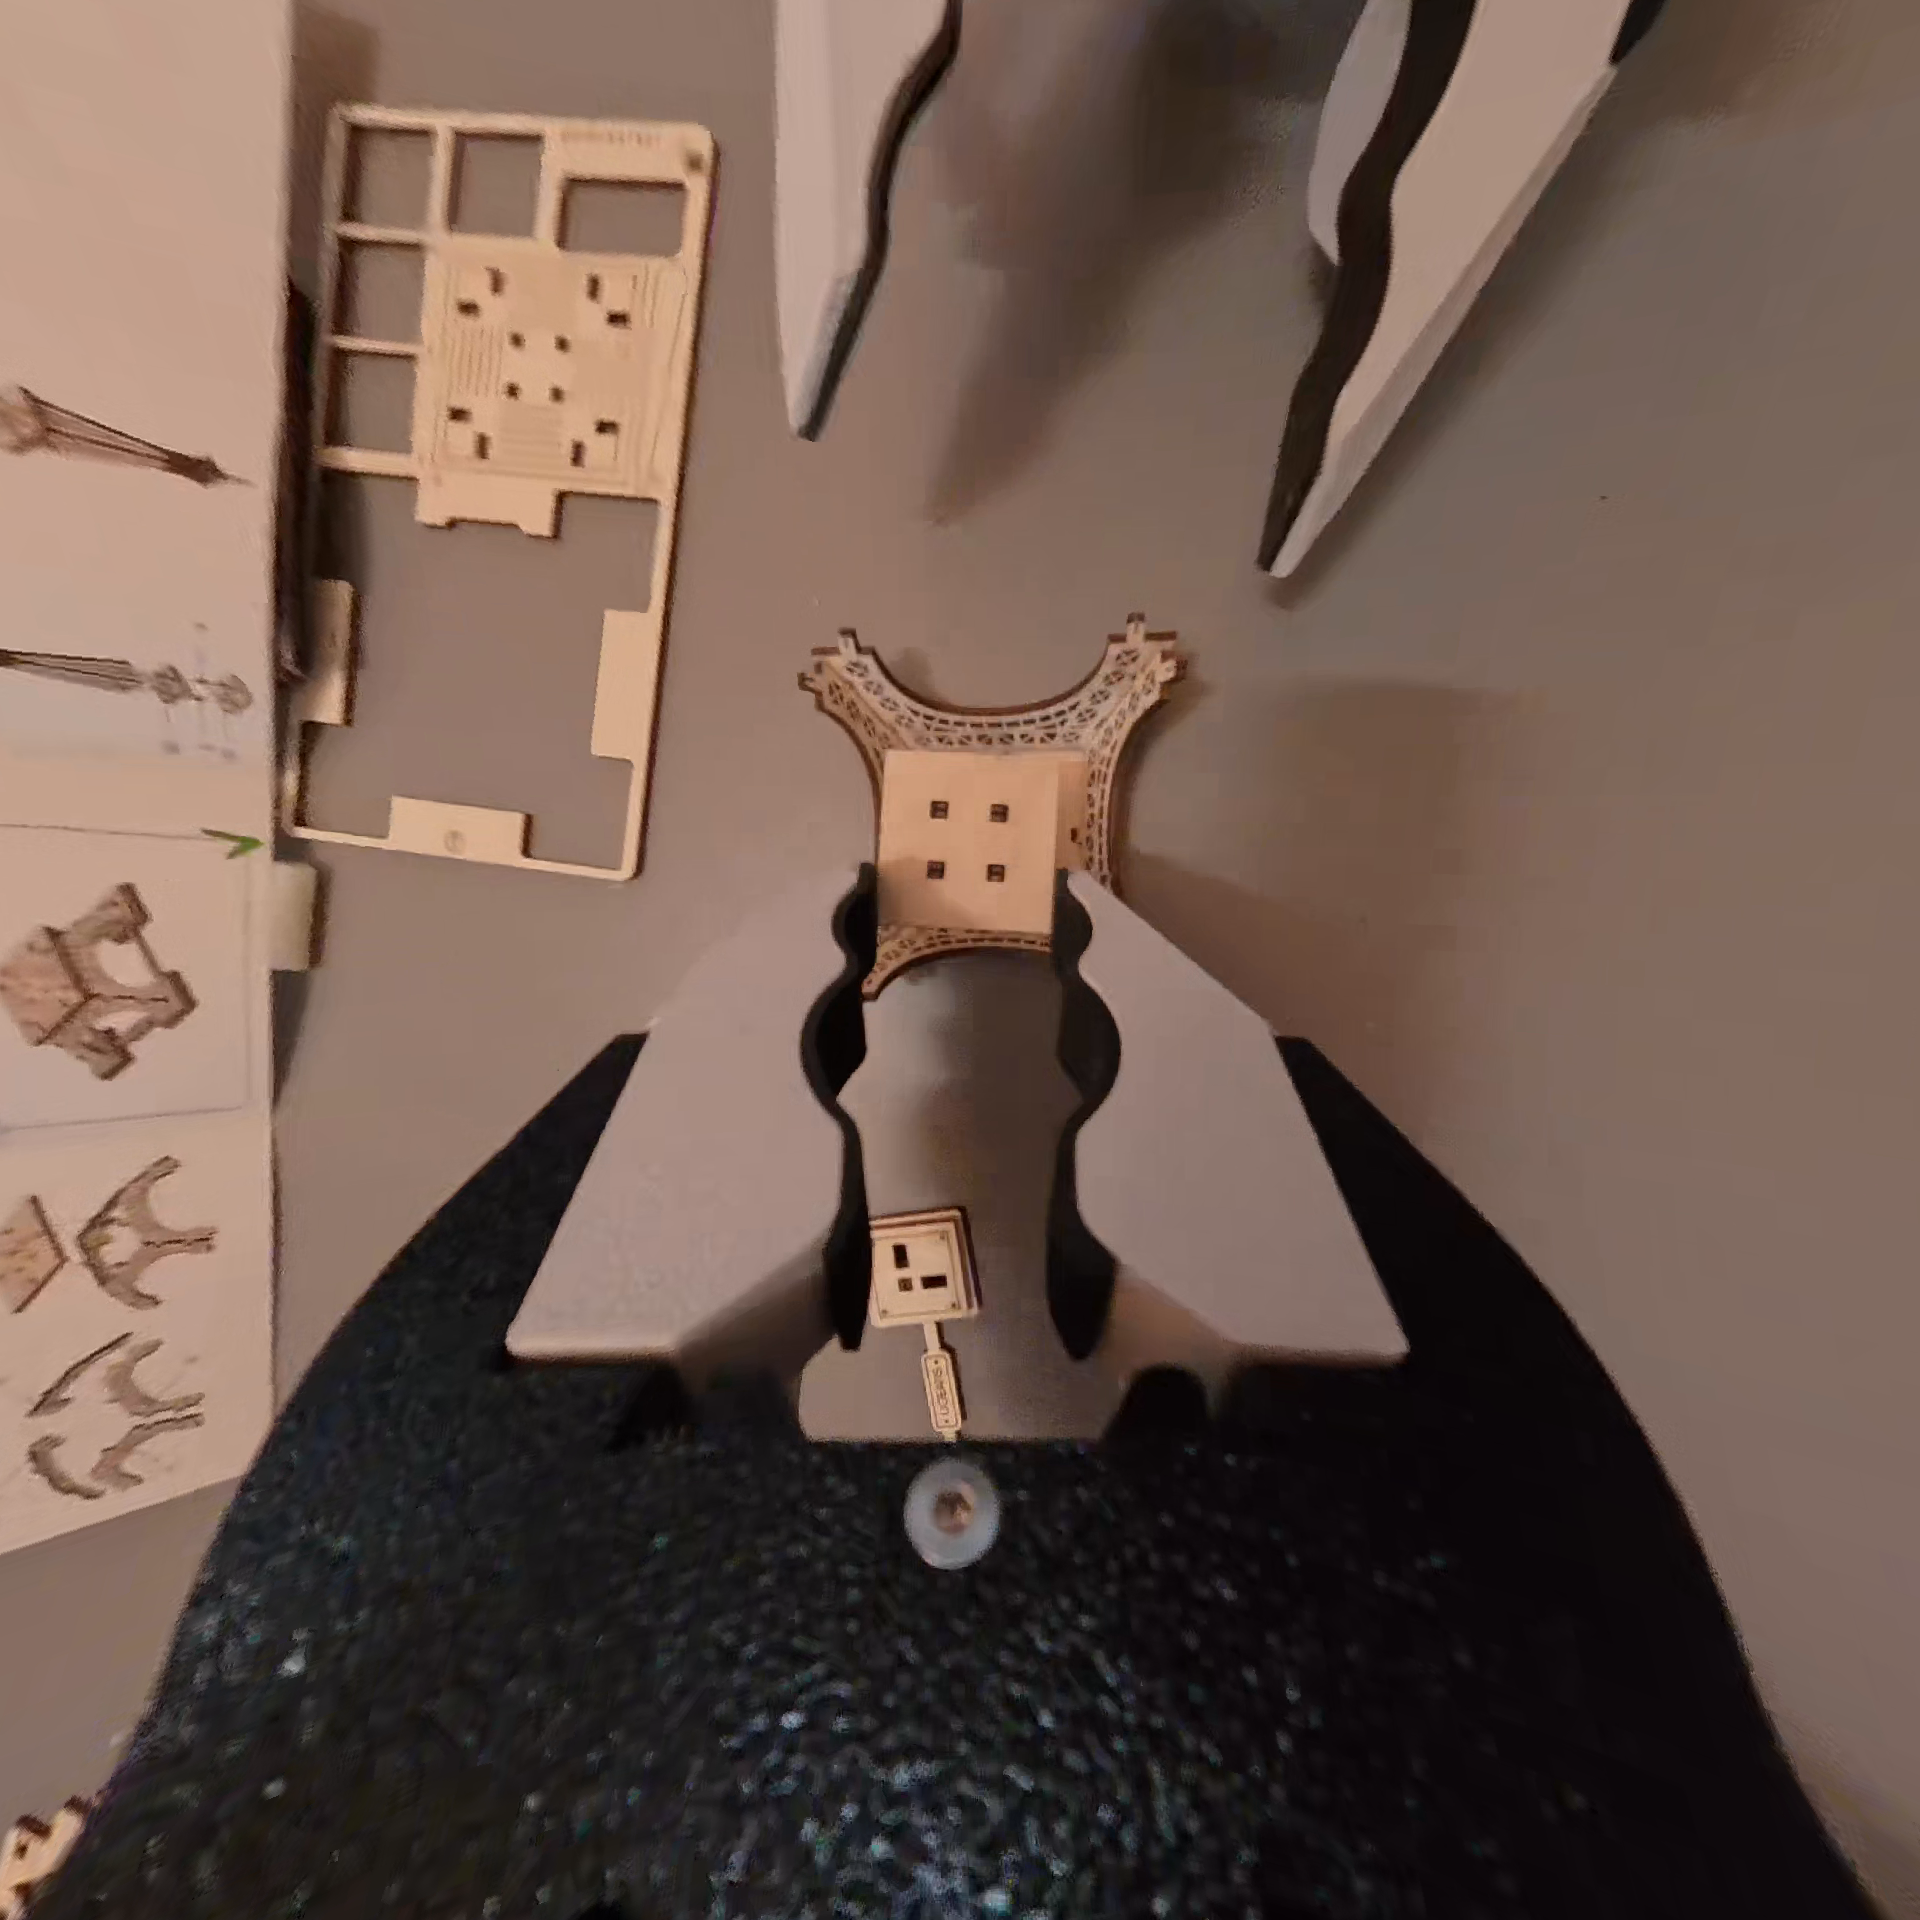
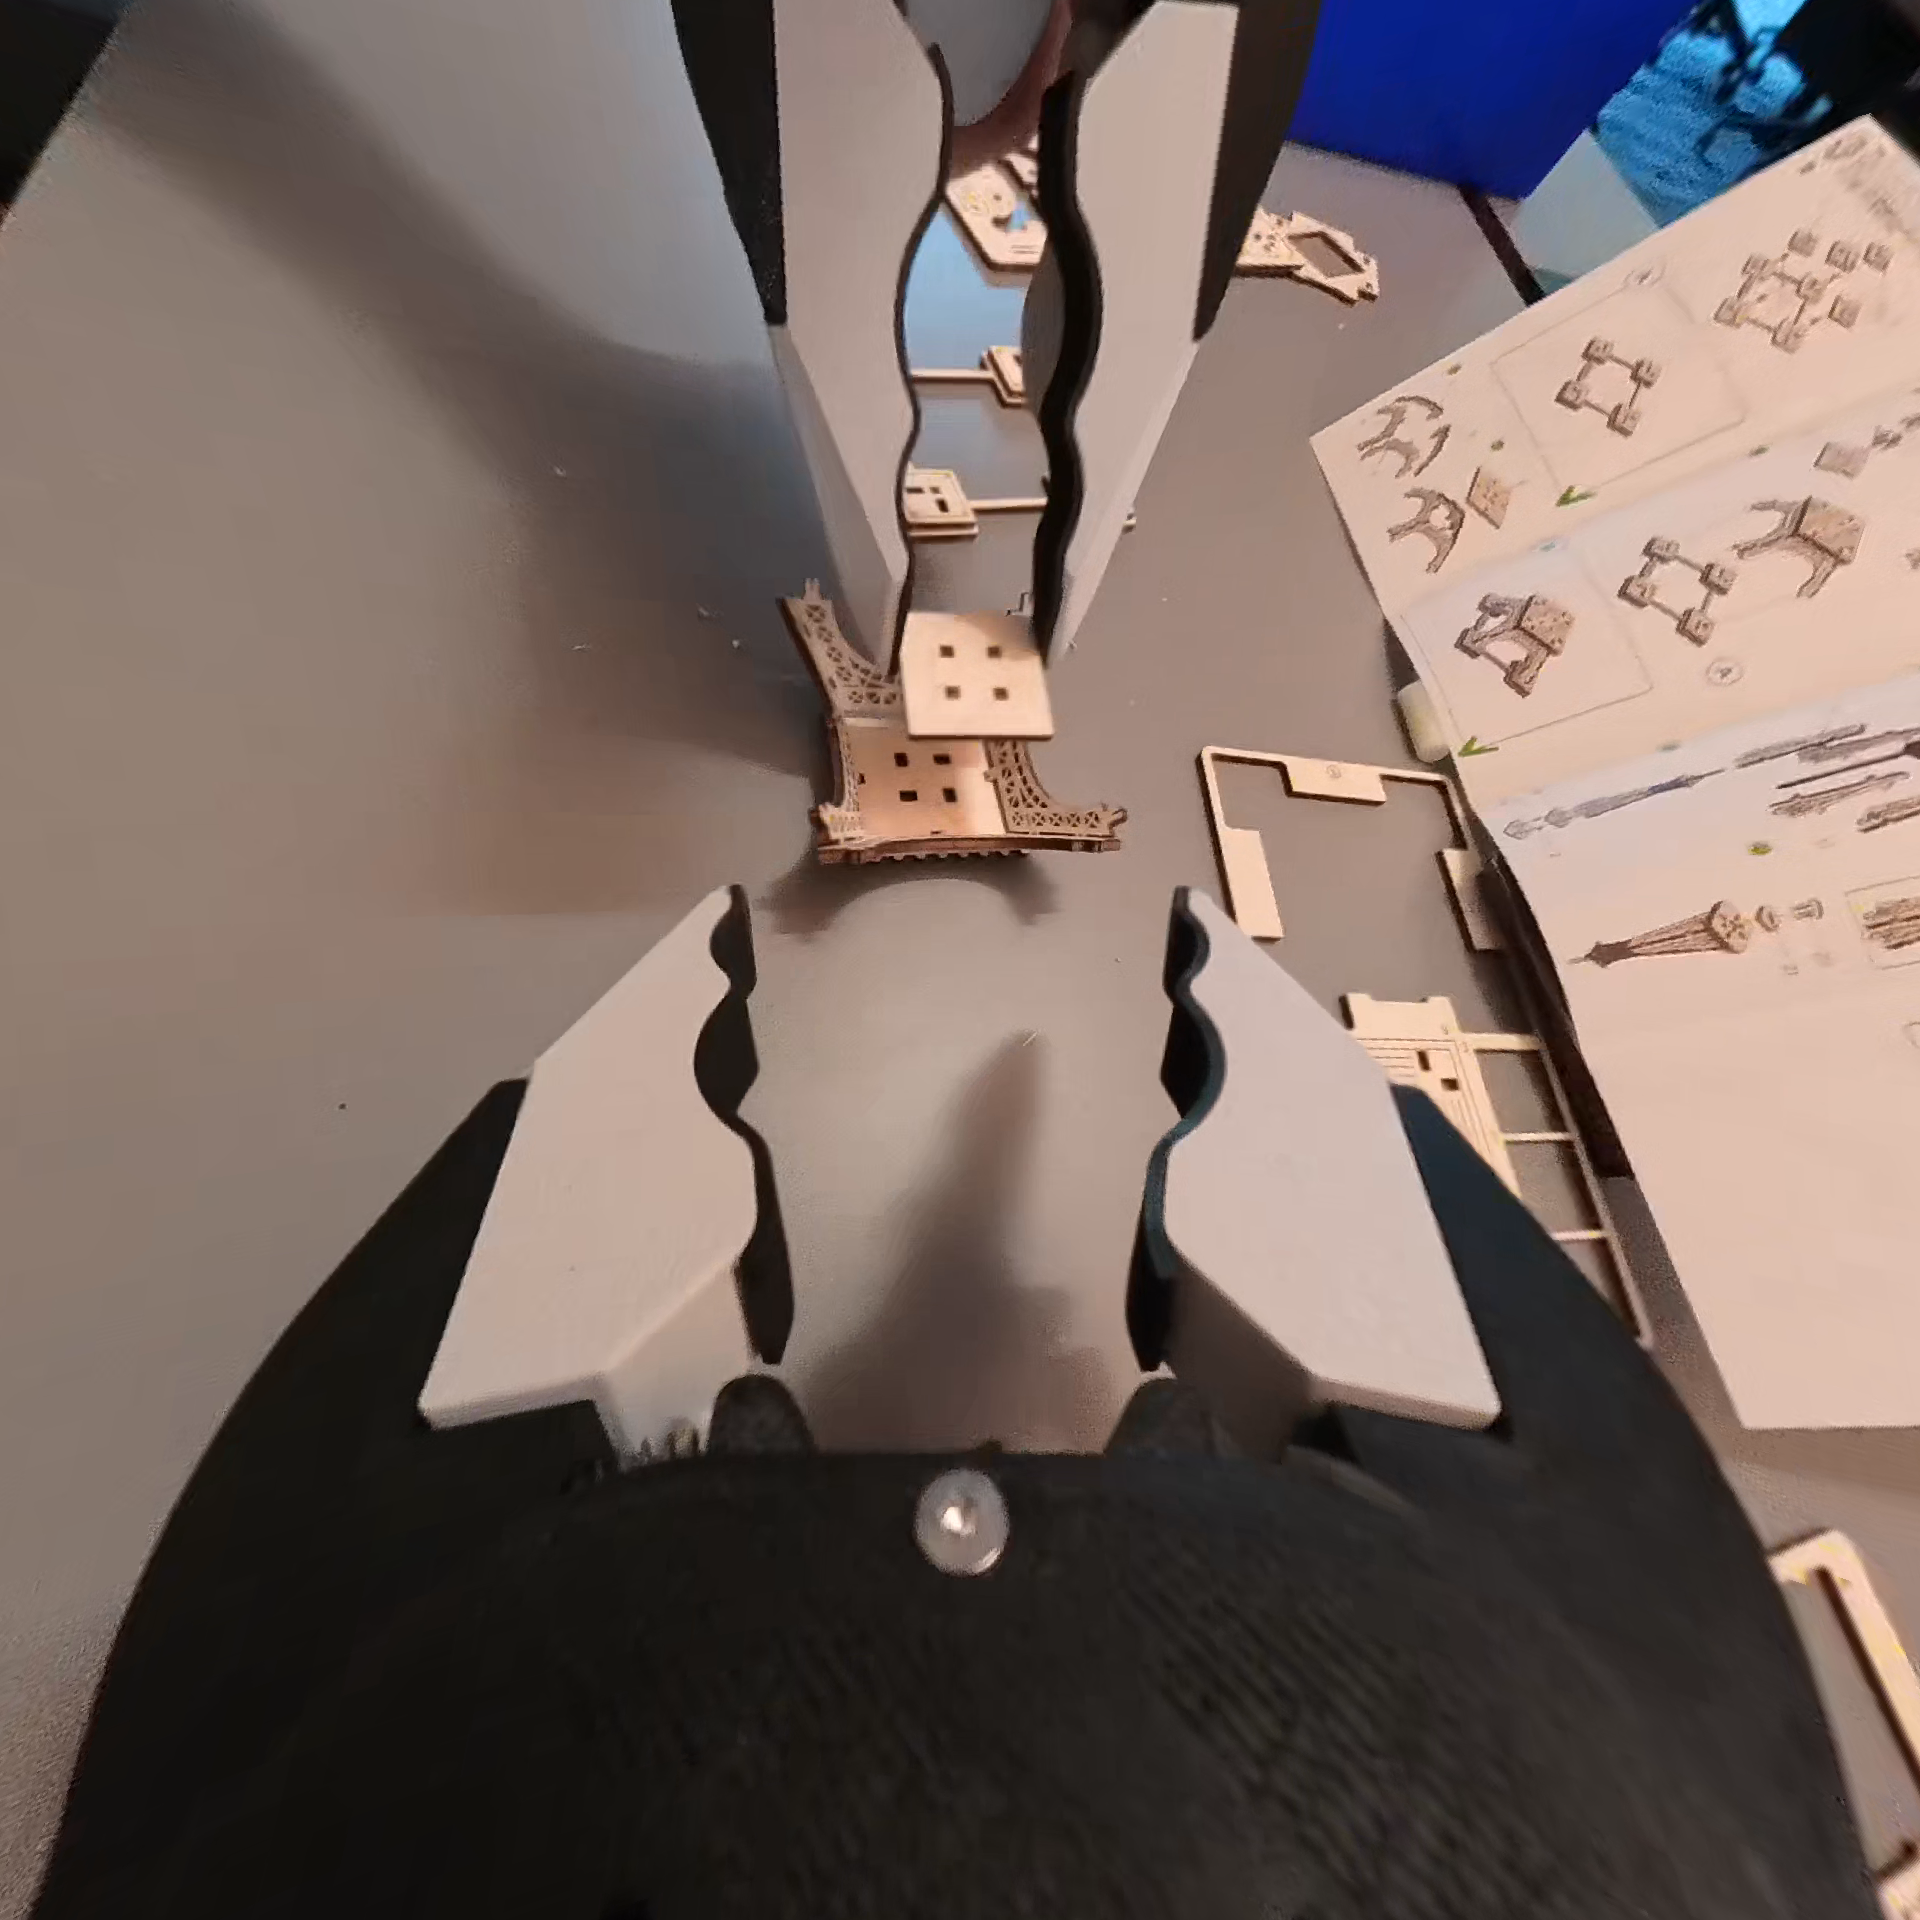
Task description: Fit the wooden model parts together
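Observation:
My left gripper (image 1: pixel 971 883) is shut on a square wooden plate (image 1: pixel 966 831) with four small holes, gripping its two side edges. The plate sits just over a lattice-arched wooden base (image 1: pixel 997 701) that rests on the grey table. In the right wrist view the left gripper (image 2: pixel 971 649) comes down from the top, holding the plate (image 2: pixel 971 691) tilted above the base (image 2: pixel 1049 816), which has its own holed panel. My right gripper (image 2: pixel 956 904) is open and empty, just in front of the base; it also shows in the left wrist view (image 1: pixel 1039 499).
A small square wooden part (image 1: pixel 925 1268) with a tag lies on the table under my left gripper. A punched-out wooden sheet (image 1: pixel 499 499) lies to the left, also seen in the right wrist view (image 2: pixel 1340 831). A paper instruction sheet (image 1: pixel 125 935) (image 2: pixel 1662 727) lies beside it. More sheets (image 2: pixel 1309 249) lie farther back. My hands' fingertips stand some 7 cm from each other.

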### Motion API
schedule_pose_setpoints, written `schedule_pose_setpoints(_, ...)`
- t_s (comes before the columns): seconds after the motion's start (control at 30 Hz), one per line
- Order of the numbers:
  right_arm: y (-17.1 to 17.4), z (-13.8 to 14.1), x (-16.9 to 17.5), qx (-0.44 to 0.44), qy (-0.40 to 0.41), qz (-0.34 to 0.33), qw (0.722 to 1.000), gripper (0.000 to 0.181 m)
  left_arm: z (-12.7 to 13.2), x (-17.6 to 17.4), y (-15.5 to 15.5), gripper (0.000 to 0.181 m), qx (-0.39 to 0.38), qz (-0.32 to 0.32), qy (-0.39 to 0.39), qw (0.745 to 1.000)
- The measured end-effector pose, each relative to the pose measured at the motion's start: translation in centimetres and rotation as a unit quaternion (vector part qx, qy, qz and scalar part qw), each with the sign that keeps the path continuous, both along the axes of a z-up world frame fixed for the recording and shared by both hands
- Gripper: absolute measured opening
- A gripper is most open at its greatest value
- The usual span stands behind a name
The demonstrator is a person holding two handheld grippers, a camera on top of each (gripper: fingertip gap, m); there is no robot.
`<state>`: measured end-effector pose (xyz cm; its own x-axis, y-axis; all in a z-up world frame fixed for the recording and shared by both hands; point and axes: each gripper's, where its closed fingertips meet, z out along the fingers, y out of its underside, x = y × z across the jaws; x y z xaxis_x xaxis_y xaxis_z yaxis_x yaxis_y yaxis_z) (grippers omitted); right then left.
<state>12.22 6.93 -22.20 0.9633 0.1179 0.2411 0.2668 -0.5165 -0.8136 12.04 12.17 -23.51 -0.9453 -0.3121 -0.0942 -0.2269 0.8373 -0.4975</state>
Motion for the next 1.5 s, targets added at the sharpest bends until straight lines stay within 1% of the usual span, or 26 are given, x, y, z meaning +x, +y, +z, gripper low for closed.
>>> schedule_pose_setpoints(0.1,0.5,0.0,0.4,0.009,0.013,-0.018,1.000,0.080,-0.9,-0.1,-0.2,0.031,0.020,-0.005,0.027,0.999)
schedule_pose_setpoints(0.27,0.7,-0.1,0.6,0.011,0.041,-0.032,0.999,0.071,-2.0,-0.2,-0.7,0.031,0.058,-0.005,0.053,0.997)
schedule_pose_setpoints(0.47,0.5,-0.2,0.8,0.009,0.035,-0.035,0.999,0.069,-2.0,-0.2,-0.1,0.032,0.084,0.016,0.074,0.994)
schedule_pose_setpoints(0.57,0.5,-0.3,0.8,0.007,0.031,-0.035,0.999,0.070,-1.5,0.0,-0.1,0.038,0.087,0.014,0.066,0.994)
schedule_pose_setpoints(0.73,0.7,-0.3,0.5,0.007,0.028,-0.030,0.999,0.070,-0.9,0.1,-0.2,0.036,0.104,-0.014,0.051,0.993)
schedule_pose_setpoints(0.8,0.8,-0.2,0.5,0.011,0.025,-0.031,0.999,0.070,-1.2,0.1,-0.2,0.032,0.121,-0.029,0.046,0.991)
schedule_pose_setpoints(0.93,1.2,-0.2,0.3,0.019,0.029,-0.030,0.999,0.071,-2.0,-0.1,0.2,0.033,0.154,-0.054,0.053,0.985)
schedule_pose_setpoints(1.1,1.4,-1.0,0.7,0.013,0.033,-0.034,0.999,0.073,-1.8,0.0,-0.2,0.032,0.143,-0.063,0.064,0.986)
schedule_pose_setpoints(1.23,1.5,-1.0,0.6,0.010,0.037,-0.034,0.999,0.072,-1.6,0.0,-0.3,0.032,0.138,-0.077,0.078,0.984)
schedule_pose_setpoints(1.33,1.5,-1.2,0.6,0.005,0.037,-0.033,0.999,0.072,-1.7,0.0,-0.5,0.029,0.136,-0.088,0.088,0.983)
schedule_pose_setpoints(1.5,1.5,-1.4,0.6,-0.001,0.033,-0.033,0.999,0.073,-1.8,-0.1,-0.5,0.028,0.137,-0.089,0.097,0.982)
